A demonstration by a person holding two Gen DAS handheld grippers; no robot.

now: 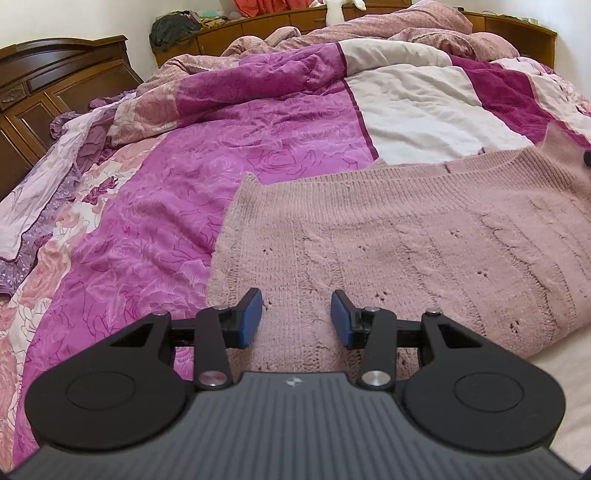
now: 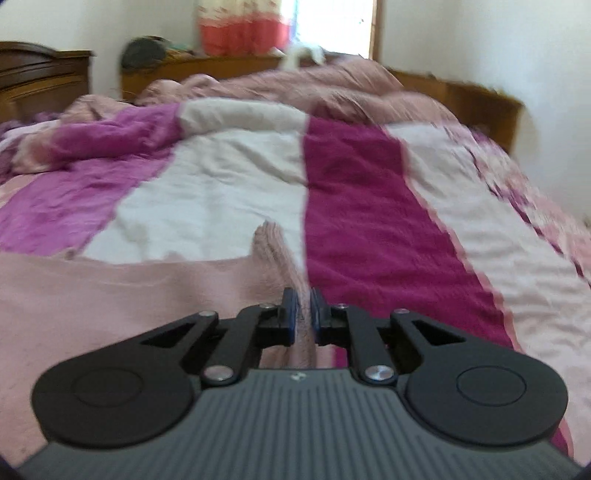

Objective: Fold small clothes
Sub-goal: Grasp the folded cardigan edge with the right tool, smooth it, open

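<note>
A dusty-pink knitted sweater (image 1: 406, 236) lies spread on the bed quilt (image 1: 229, 155). My left gripper (image 1: 297, 314) hovers over the sweater's near left part, its blue pads apart and nothing pinched between them. In the right wrist view, my right gripper (image 2: 303, 314) is shut on a raised fold of the same pink sweater (image 2: 275, 258), which stands up as a ridge ahead of the pads. The sweater's right end rises toward the frame edge (image 1: 565, 155) in the left wrist view. The right view is blurred by motion.
The quilt (image 2: 362, 206) has magenta, white and floral pink panels and is rumpled toward the back. A wooden headboard (image 1: 55, 85) and low cabinets (image 1: 258, 26) with a dark bundle and a white plush toy stand behind the bed.
</note>
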